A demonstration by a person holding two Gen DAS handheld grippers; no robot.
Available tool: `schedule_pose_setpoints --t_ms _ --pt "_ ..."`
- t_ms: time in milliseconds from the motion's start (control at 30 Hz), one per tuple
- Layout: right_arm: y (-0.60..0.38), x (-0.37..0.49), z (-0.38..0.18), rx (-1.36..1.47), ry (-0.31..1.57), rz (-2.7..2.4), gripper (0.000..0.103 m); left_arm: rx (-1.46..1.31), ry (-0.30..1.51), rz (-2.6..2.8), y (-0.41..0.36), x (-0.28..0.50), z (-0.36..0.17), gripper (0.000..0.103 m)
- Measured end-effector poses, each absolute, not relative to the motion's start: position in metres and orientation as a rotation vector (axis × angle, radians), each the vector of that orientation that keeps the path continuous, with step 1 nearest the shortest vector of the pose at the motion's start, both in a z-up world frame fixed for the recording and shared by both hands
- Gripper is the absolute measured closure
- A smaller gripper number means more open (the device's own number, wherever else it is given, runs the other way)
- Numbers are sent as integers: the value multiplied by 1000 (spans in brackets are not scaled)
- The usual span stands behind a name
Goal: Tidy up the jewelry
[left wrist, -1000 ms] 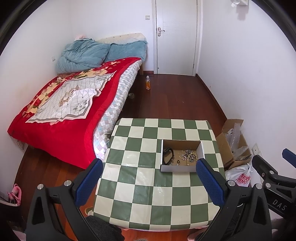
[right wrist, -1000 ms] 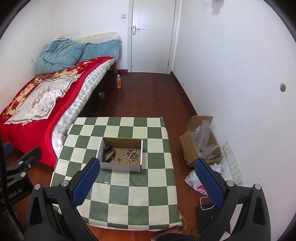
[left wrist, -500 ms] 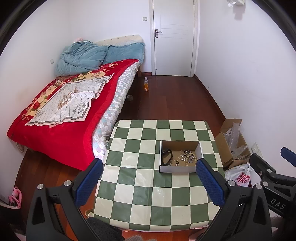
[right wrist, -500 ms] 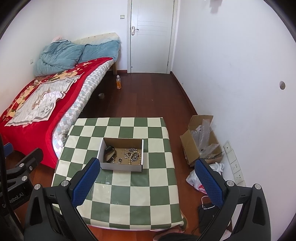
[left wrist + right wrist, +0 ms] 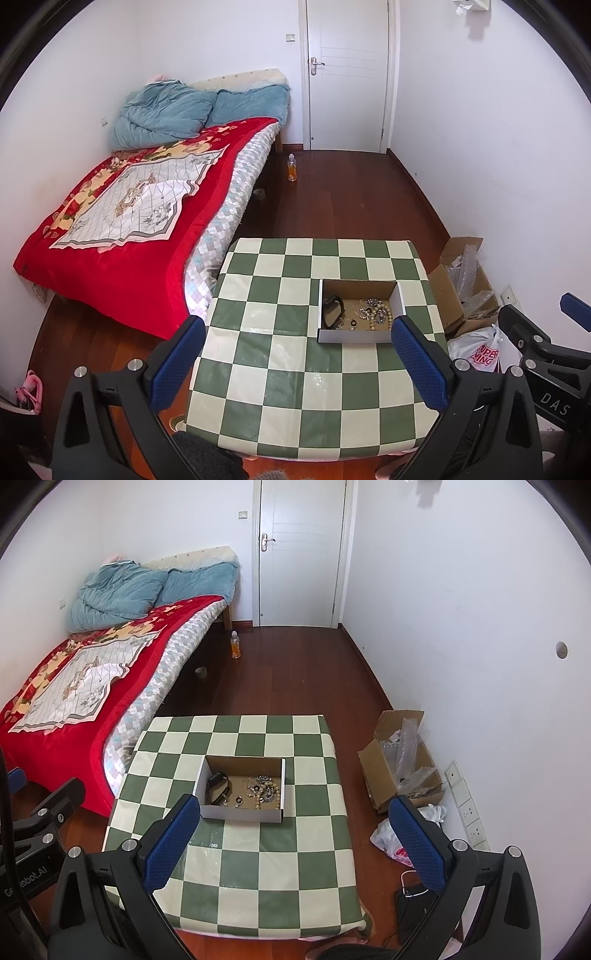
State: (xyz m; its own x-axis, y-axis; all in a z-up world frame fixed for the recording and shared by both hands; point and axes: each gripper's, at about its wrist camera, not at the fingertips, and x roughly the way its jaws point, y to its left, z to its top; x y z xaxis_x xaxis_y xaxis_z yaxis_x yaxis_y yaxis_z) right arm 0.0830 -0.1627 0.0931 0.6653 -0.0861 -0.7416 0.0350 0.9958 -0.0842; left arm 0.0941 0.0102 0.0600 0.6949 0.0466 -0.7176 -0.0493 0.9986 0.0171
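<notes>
A shallow cardboard box (image 5: pixel 356 336) (image 5: pixel 240 813) stands on the green-and-cream checkered table (image 5: pixel 280 369) (image 5: pixel 258 867). Inside lie a black band (image 5: pixel 331 312) (image 5: pixel 218 783) at the left and a tangle of beaded jewelry (image 5: pixel 375 312) (image 5: pixel 263 789) at the right. My left gripper (image 5: pixel 297 356) is open and empty, high above the table's near half. My right gripper (image 5: pixel 295 836) is open and empty, also high above the table. Each gripper shows at the edge of the other's view.
A bed with a red quilt (image 5: pixel 129 221) stands left of the table. An open carton with plastic wrap (image 5: pixel 402 760) and a plastic bag (image 5: pixel 395 843) lie on the wooden floor at the right wall. A bottle (image 5: pixel 292 168) stands near the white door (image 5: pixel 347 74).
Both grippers have drawn back and up a little; the table and box look slightly smaller and lower. Both stay open and empty. The box has not moved.
</notes>
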Motion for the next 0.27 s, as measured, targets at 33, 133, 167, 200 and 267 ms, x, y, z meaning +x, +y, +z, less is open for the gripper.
schedule_pose_setpoints --t_ms 33,133,167,200,267 --pt "-163 83 93 -67 840 -70 0 -3 800 57 10 94 60 0" --pt "-162 83 93 -67 841 -70 0 -6 799 55 10 93 60 0" --pt "-162 83 92 -67 840 -70 0 -11 798 53 11 93 59 0" --pt "-162 84 92 -66 842 -69 0 -21 794 52 12 92 60 0" --pt "-162 83 92 -70 843 -70 0 -28 790 49 13 91 60 0"
